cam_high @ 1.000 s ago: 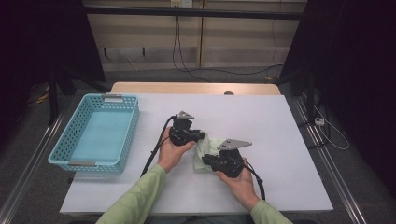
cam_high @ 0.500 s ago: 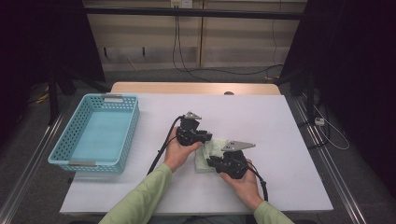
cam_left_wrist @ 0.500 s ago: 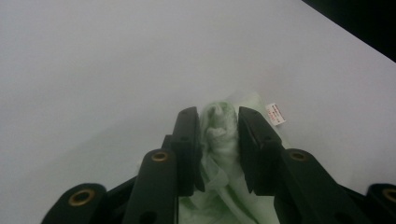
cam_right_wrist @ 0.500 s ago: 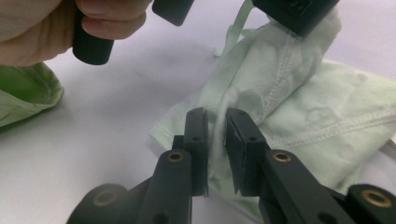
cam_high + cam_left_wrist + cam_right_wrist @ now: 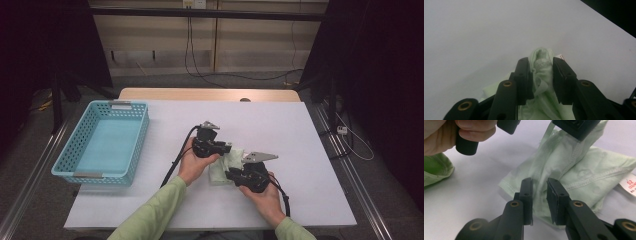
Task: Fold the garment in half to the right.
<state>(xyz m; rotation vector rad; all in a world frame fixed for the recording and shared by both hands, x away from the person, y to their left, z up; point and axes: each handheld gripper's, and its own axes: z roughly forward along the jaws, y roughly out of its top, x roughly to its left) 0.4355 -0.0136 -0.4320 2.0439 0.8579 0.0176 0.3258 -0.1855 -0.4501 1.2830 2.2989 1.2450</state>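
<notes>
The pale green garment [image 5: 226, 164] lies bunched on the white bench [image 5: 280, 125], just right of centre, between the two hands. Compared with a second ago it looks more compact, a folded wad rather than a loose spread, and the left gripper [image 5: 226, 148] has shifted a little toward three o'clock, closer to the right gripper [image 5: 231, 175].

Both sets of jaws have just been opening. In the left gripper view a ridge of cloth [image 5: 541, 67] stands up between the jaws, with fabric against the inner face at nine o'clock and a little slack toward the other, so the hold looks eased, released or nearly so. In the right gripper view the jaws straddle the near edge of the garment [image 5: 574, 177] with a visible gap, and no pad presses on it: released.

My reading is that a fold has just been laid down and both hands are letting go of it. The light blue basket [image 5: 75, 145] sits well apart at nine o'clock, holding nothing I can make out; it seems the likely place for the folded piece, which would call for a fresh grasp on the bundle
</notes>
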